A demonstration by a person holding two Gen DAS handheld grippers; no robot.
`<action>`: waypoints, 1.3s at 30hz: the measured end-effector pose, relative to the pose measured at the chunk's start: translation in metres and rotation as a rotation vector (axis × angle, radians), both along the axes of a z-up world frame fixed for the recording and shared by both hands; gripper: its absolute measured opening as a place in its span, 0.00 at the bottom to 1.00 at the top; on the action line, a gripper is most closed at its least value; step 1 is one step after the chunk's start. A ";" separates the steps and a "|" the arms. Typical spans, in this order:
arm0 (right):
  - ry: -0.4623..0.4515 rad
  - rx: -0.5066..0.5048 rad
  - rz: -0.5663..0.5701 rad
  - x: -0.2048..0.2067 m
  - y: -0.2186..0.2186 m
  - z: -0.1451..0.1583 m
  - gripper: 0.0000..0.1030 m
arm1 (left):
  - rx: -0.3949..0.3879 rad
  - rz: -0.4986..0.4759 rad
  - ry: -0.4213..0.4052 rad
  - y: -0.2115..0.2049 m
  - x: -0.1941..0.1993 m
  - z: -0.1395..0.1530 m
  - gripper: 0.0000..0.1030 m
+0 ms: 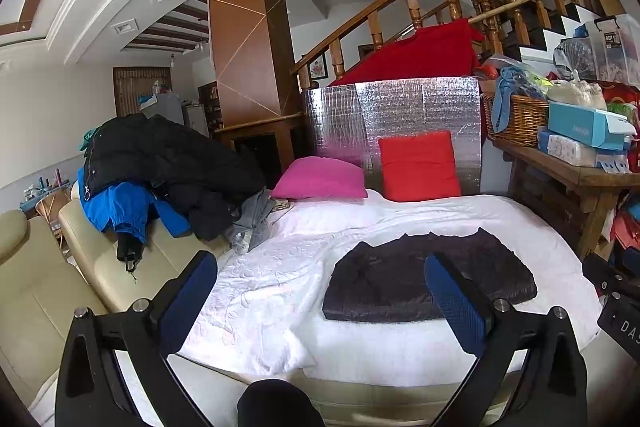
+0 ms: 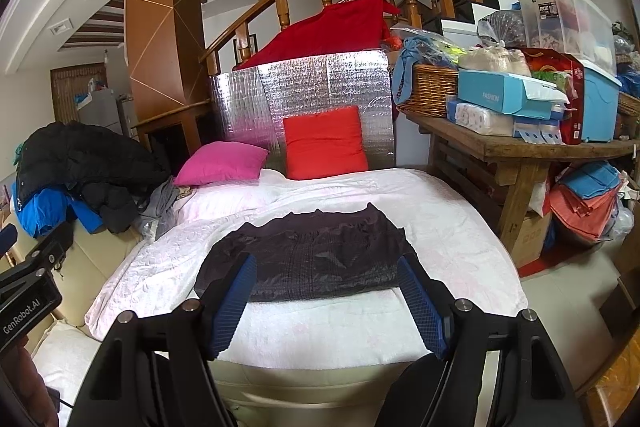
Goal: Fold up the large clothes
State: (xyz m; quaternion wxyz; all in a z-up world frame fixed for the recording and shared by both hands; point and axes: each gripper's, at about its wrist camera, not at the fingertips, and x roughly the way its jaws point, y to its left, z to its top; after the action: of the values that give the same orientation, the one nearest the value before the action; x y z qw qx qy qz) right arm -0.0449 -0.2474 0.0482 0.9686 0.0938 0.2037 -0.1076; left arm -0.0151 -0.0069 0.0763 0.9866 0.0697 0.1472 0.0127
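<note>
folded dark garment [image 1: 430, 277] lying flat on white blanket [image 1: 260, 291], ahead of both grippers. left gripper [image 1: 320, 301] hovering short of it, tilting slightly down, jaws spread, empty. right gripper [image 2: 328, 301] likewise released, gripping nothing.

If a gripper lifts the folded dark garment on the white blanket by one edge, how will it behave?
The folded dark quilted garment will probably droop and unfold, since it is soft cloth in loose layers. Its shiny surface may slip between the pads. Pushed, it may drag and wrinkle the white blanket.
</note>
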 end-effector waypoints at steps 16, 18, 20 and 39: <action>-0.013 0.004 -0.007 -0.002 -0.004 0.004 0.74 | 0.001 0.002 -0.009 -0.001 -0.002 0.001 1.00; -0.011 0.005 -0.005 -0.002 -0.004 0.004 0.74 | 0.002 0.002 -0.006 -0.001 -0.001 0.001 1.00; -0.012 0.007 -0.006 -0.002 -0.004 0.004 0.74 | 0.001 0.003 -0.004 0.000 0.000 0.000 1.00; -0.003 0.009 -0.009 0.005 -0.005 0.001 0.74 | 0.001 0.006 0.023 0.003 0.010 -0.005 1.00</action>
State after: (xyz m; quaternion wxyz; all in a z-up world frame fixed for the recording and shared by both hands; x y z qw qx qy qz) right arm -0.0394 -0.2520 0.0489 0.9679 0.0992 0.2025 -0.1111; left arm -0.0046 -0.0036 0.0713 0.9848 0.0698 0.1586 0.0152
